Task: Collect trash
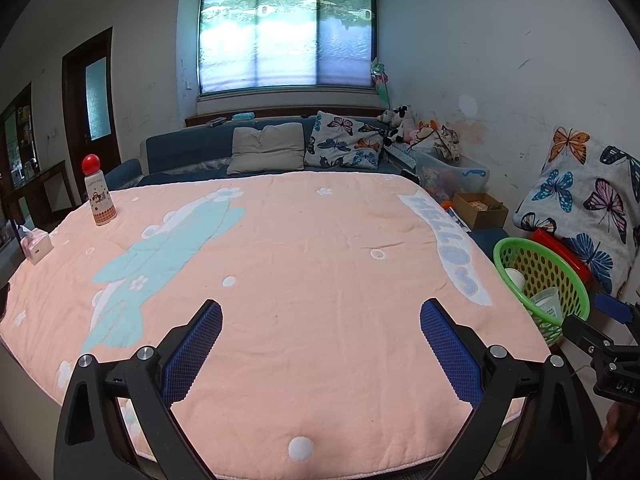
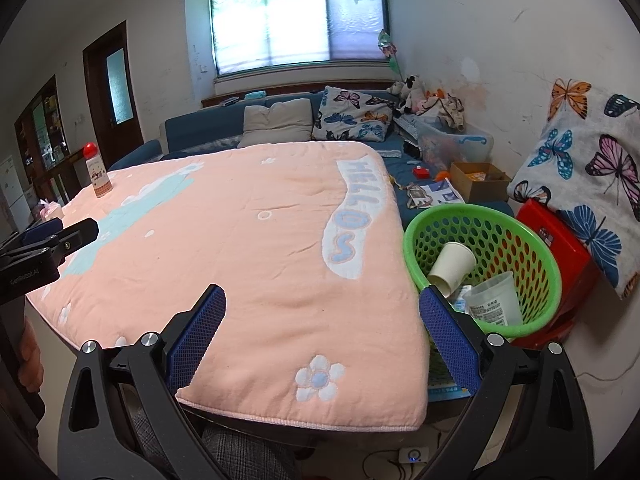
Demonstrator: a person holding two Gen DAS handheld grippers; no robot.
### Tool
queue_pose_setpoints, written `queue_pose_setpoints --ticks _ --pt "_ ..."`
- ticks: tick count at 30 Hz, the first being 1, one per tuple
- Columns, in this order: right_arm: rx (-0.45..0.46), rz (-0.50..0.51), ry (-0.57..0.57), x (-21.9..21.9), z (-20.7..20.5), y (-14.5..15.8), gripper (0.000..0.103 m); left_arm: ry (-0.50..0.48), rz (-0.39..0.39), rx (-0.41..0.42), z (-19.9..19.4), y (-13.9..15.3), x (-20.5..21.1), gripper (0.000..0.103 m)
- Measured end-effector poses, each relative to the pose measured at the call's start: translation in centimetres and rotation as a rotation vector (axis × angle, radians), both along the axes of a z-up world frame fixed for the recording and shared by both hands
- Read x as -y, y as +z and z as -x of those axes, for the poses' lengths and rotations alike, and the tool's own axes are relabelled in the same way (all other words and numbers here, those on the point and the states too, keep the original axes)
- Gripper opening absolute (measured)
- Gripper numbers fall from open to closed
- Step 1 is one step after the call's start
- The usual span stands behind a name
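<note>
Both the left gripper [image 1: 321,320] and right gripper [image 2: 322,307] gape wide, empty; paper cup [image 2: 452,265] at two o'clock in the basket [image 2: 540,252] looks light, crushable, best pinched gently at its rim

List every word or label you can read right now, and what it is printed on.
"HELLO" with a trailing "S", on the pink blanket along its right side.
"GenRobot.AI", on the body of the left gripper as the right wrist view shows it.
"DAS", on the body of the right gripper; partly cut off.
Print on the clear plastic cup in the green basket: too small to read.
Bottle label: blurred.
</note>
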State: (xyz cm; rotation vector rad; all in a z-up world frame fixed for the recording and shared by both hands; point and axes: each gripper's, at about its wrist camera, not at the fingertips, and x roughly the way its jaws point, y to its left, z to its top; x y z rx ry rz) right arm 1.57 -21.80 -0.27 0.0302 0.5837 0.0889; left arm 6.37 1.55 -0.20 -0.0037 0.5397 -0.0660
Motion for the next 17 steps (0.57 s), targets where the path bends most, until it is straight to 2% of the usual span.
queue_pose_setpoints --ticks 6,17 --pt "0.0 -0.003 0.001 -0.04 0.0 -0.02 0.097 0.018 -0.02 0.021 0.33 -0.09 0.07 0.096" --pt "-0.003 -0.006 0.002 -0.1 -0.1 -0.16 0.097 0.019 0.001 -0.002 0.06 -0.21 0.01 0.096"
